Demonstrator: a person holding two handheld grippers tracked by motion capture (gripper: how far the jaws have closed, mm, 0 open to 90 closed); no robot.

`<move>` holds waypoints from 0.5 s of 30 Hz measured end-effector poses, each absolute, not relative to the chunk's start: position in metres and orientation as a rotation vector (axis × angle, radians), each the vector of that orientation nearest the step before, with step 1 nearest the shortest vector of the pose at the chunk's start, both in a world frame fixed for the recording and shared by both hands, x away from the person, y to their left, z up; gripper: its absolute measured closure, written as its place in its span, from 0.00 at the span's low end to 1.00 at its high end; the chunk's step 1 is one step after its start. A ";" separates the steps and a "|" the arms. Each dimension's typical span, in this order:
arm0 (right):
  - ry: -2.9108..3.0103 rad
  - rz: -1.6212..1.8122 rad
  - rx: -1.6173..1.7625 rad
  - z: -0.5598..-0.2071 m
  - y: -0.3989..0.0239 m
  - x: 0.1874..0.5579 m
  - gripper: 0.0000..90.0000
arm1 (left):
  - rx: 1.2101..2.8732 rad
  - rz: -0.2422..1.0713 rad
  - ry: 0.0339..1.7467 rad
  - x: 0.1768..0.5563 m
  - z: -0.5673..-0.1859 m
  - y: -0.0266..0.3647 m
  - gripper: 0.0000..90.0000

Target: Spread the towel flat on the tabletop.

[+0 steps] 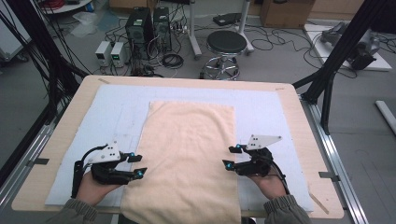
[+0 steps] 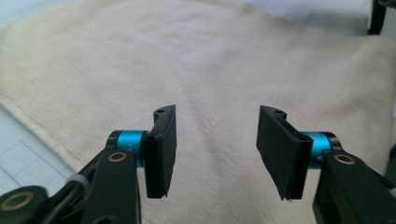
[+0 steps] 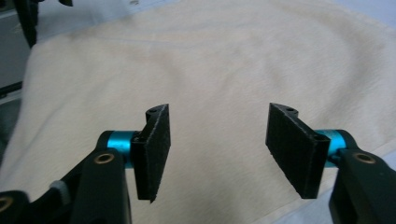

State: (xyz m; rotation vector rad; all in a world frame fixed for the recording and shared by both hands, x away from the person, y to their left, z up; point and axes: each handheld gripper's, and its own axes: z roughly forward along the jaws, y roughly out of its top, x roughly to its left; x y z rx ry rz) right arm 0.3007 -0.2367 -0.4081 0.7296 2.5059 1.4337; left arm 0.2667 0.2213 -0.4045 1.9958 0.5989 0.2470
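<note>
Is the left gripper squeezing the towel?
No, the left gripper has its jaws apart, with nothing pinched between them above the flat towel.

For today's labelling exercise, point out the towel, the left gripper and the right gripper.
towel (image 1: pixel 187 154): high view, middle of the cloth.
left gripper (image 1: pixel 138 164): high view, midway between its fingertips.
right gripper (image 1: pixel 230 156): high view, midway between its fingertips.

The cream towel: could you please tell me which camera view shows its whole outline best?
The high view: the cream towel lies flat on the white mat, nearly all its edges visible. The left and right gripper views show close-up stretches of its surface.
</note>
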 end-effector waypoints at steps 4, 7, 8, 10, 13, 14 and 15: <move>2.483 1.454 0.740 -0.405 -0.237 0.312 0.37 | 1.972 0.256 0.629 0.276 -0.403 0.221 0.44; 2.473 1.468 0.733 -0.401 -0.237 0.318 0.35 | 1.961 0.263 0.650 0.281 -0.403 0.222 0.42; 2.475 1.475 0.732 -0.400 -0.237 0.321 0.34 | 1.960 0.263 0.657 0.282 -0.403 0.222 0.41; 2.473 1.465 0.732 -0.397 -0.235 0.324 0.33 | 1.966 0.273 0.663 0.284 -0.402 0.223 0.40; 2.480 1.470 0.717 -0.393 -0.232 0.328 0.32 | 1.971 0.293 0.668 0.287 -0.399 0.224 0.39; 2.486 1.464 0.714 -0.392 -0.232 0.330 0.31 | 1.971 0.294 0.665 0.288 -0.397 0.224 0.39; 2.487 1.468 0.716 -0.391 -0.231 0.331 0.31 | 1.974 0.293 0.666 0.290 -0.396 0.224 0.39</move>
